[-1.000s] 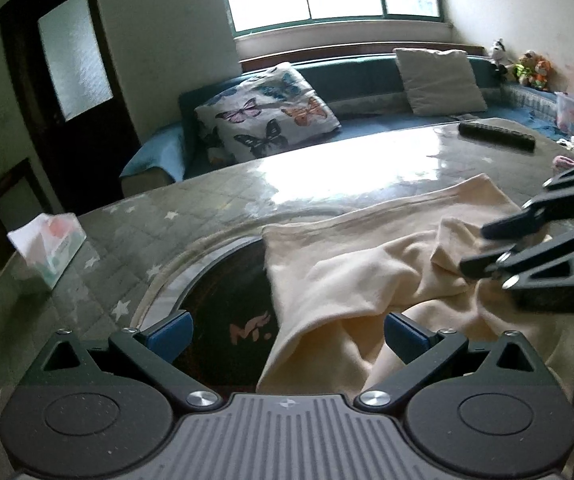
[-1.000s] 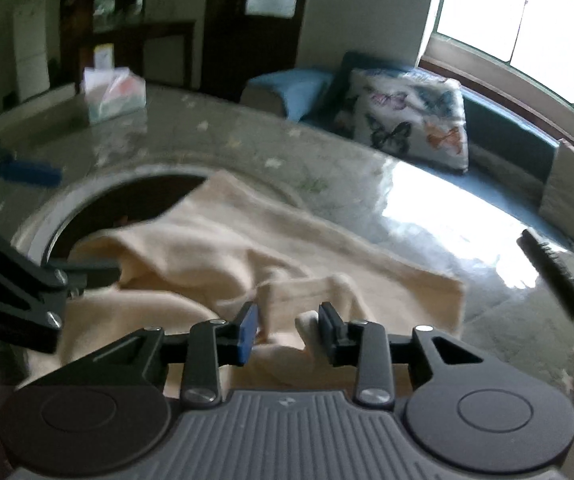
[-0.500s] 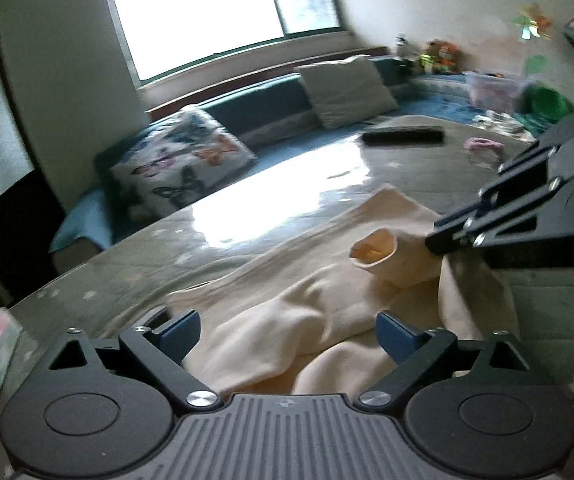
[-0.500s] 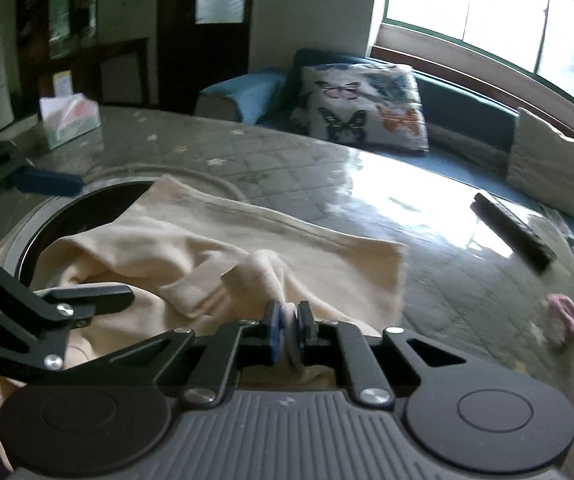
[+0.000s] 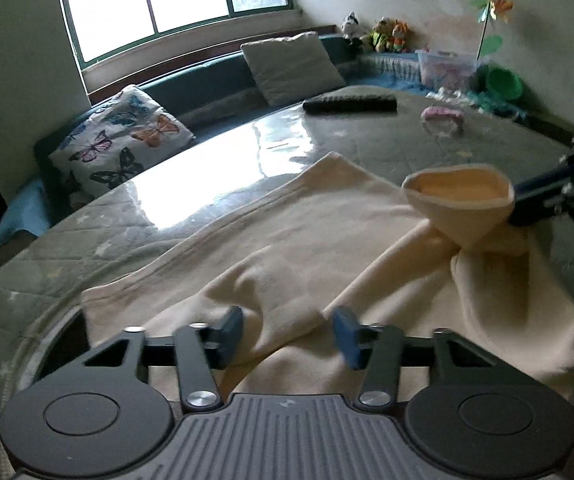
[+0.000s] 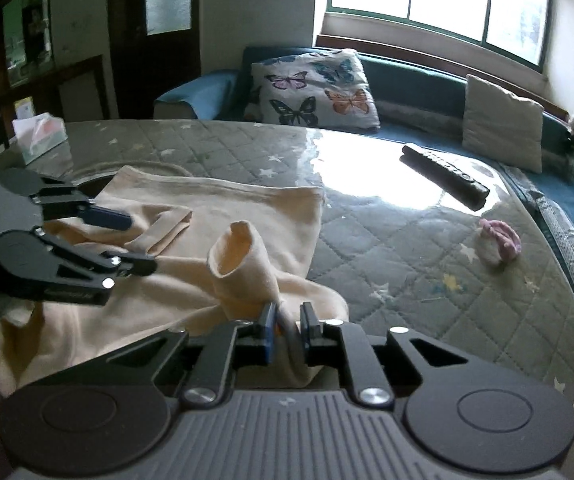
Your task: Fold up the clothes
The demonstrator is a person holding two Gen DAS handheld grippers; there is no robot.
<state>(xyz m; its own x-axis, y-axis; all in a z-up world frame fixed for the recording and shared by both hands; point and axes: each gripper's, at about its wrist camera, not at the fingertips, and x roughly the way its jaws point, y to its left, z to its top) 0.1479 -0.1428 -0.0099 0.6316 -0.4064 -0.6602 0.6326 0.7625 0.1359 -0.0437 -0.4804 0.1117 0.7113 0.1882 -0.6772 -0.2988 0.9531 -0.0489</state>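
Right fingers (image 6: 268, 330): drawn narrow, clamped on the cuff end of a cream sleeve (image 6: 243, 268); the open cuff stood up just ahead of the pads.
Right gripper (image 6: 285, 332): held low over the near edge of the table, sleeve raised off the rest of the cloth.
Left fingers (image 5: 229, 326): set wide apart, nothing between them; a fold of fabric lay just ahead of and below the gap, and contact could not be told.
Left gripper (image 5: 287, 330): positioned over the near-left part of the garment, beside the dark round opening (image 5: 65, 334) in the table.
Garment (image 5: 287, 240): a cream top, lying crumpled on the quilted table cover (image 6: 407, 248), body spread away from the grippers, one sleeve lifted.
Handling, judged: light, soft, limp knit; it would likely sag and drag the layers beneath. The glossy cover may let it slide.
Grip points, judged: cuff, hem or shoulder seam, where the doubled fabric gives a firmer pinch.
Surroundings: remote control (image 6: 445, 176), pink item (image 6: 499, 240) and tissue box (image 6: 39, 136), all well apart from the garment.
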